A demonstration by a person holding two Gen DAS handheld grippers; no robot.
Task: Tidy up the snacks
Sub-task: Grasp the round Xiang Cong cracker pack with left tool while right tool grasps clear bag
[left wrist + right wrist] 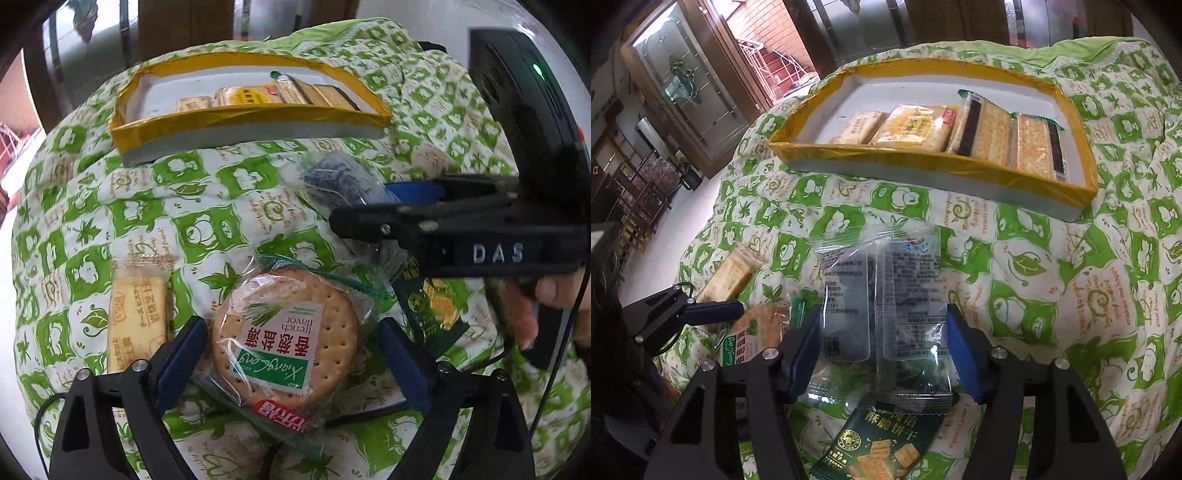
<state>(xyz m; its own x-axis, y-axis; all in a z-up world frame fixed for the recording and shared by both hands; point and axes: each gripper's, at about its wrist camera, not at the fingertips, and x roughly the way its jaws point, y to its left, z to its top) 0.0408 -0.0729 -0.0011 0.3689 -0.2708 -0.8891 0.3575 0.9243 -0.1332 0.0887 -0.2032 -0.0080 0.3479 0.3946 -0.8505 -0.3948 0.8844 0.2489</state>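
Cloth: green-and-white quilt covers the whole surface; its edges run out of frame.
Tray: one yellow-rimmed tray at the far side, four wrapped snacks inside; near wall hides their lower parts.
Loose snacks: round cracker pack, beige biscuit pack, dark green packet, its lower end cut off.
Right gripper: angled down, pads pressed on a clear packet; its contents are hard to make out.
Left gripper: tilted down, jaws wide, straddling the round cracker pack without squeezing.
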